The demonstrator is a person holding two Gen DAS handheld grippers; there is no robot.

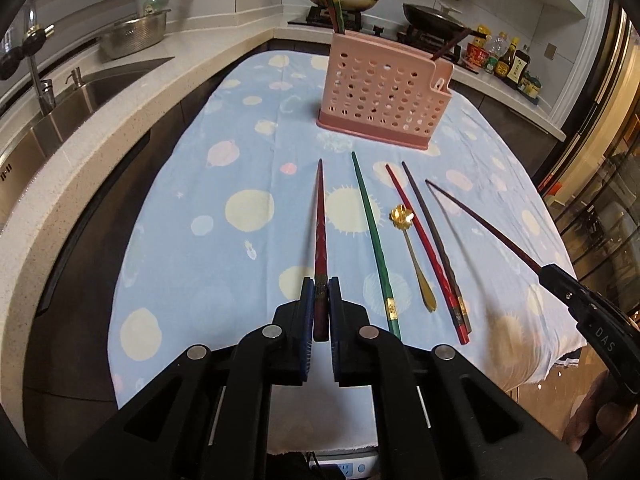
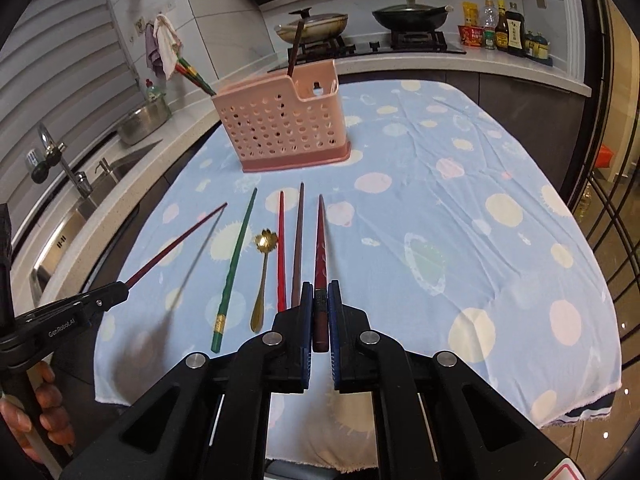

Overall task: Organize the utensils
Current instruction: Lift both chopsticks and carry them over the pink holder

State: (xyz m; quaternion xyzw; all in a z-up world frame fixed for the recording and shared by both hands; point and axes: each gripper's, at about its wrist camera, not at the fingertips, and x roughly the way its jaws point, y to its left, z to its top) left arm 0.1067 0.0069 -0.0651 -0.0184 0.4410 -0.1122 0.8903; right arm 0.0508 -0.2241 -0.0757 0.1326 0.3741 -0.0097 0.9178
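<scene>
Chopsticks are clamped by their thick ends, one in the left gripper [image 1: 320, 300] and one in the right gripper [image 2: 320, 300], tips aimed toward the pink holder [image 1: 382, 94] at upper centre, presumably for insertion; others lie on the cloth [image 1: 224, 264].

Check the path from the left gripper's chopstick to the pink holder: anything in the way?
Nothing visible blocks it. The left gripper is shut on the dark red chopstick, and only bare tablecloth lies between its tip and the pink holder. The green chopstick lies off to the right.
</scene>
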